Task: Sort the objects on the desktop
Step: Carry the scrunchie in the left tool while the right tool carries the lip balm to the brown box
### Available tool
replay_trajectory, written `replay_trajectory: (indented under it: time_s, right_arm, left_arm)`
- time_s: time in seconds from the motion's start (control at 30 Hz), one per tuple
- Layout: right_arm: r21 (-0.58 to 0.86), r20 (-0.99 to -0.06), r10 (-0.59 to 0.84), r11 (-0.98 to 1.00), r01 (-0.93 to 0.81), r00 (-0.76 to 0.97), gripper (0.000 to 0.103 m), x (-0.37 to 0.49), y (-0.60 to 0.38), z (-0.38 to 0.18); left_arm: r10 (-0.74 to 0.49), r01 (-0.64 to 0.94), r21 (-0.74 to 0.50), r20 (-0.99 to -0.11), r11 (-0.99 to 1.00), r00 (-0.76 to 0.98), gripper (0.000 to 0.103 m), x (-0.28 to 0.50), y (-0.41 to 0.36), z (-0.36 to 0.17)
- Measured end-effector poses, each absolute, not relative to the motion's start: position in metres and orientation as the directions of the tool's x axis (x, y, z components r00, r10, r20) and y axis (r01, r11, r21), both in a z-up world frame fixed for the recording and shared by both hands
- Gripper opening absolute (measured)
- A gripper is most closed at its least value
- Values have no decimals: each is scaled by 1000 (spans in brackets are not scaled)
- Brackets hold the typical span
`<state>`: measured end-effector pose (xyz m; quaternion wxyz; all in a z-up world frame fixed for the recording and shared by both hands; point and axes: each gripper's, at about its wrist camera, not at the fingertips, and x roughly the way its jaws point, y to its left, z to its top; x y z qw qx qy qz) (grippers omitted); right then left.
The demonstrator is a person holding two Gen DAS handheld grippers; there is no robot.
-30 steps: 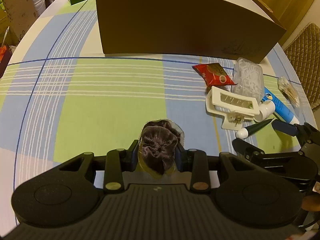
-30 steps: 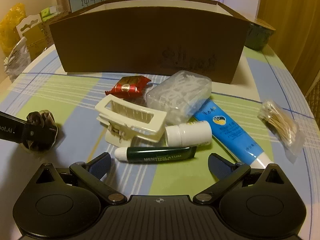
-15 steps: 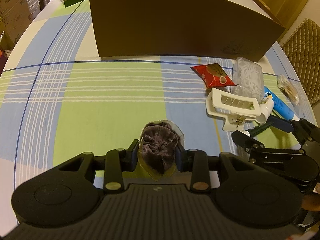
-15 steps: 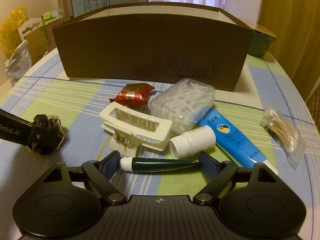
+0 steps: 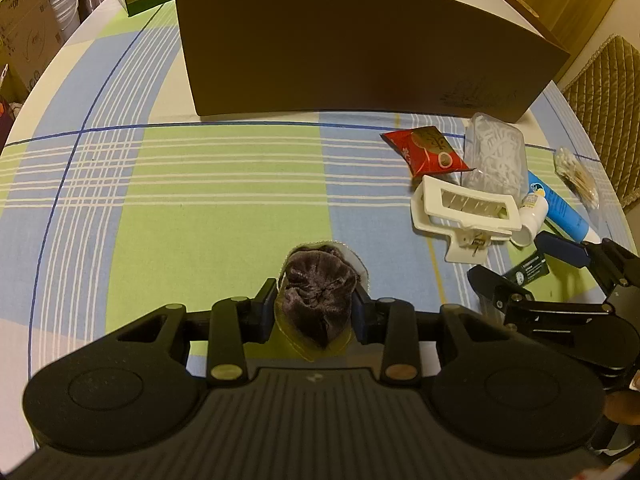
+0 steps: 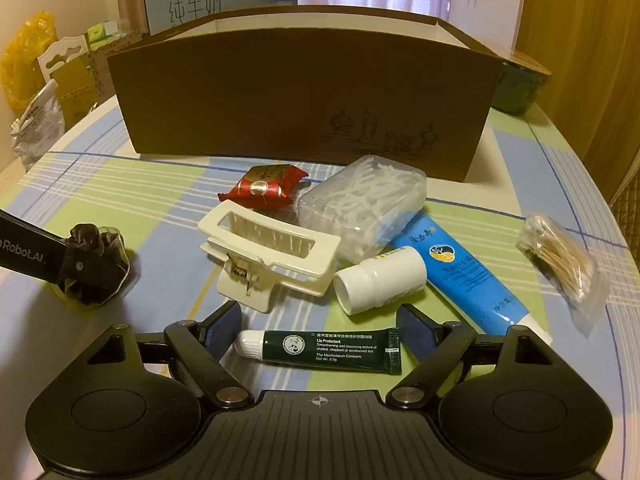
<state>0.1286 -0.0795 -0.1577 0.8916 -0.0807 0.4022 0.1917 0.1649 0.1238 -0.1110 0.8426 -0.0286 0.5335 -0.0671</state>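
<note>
With the right gripper (image 6: 320, 330) spread around the light, slippery lip balm tube (image 6: 320, 350), I'd pinch its stiffer ends; left gripper (image 5: 316, 306) pinches the soft scrunchie (image 5: 318, 300).

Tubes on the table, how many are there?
2. The dark green lip-balm tube lies between the right gripper fingers; the blue squeeze tube lies further right. The brown box could hide more.

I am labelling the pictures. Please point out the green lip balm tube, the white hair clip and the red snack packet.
green lip balm tube (image 6: 328, 350), right wrist view, label.
white hair clip (image 6: 272, 248), right wrist view, upper frame.
red snack packet (image 6: 262, 188), right wrist view, centre.
</note>
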Motion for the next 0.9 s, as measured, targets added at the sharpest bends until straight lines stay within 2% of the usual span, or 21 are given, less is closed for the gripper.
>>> replay_trajectory:
  time_s: [0.5,0.9]
  right_arm:
    - [22,-767,310,888,-460,562,81,116,-88,-149]
    - [44,-713,360,880,-474,602,81,126,-98,-106]
  left_arm:
    - [-148,84,-125,-895,989,420,31,162,123,-107]
    - [-179,122,-135,-845,983,503,31,168,115,-62]
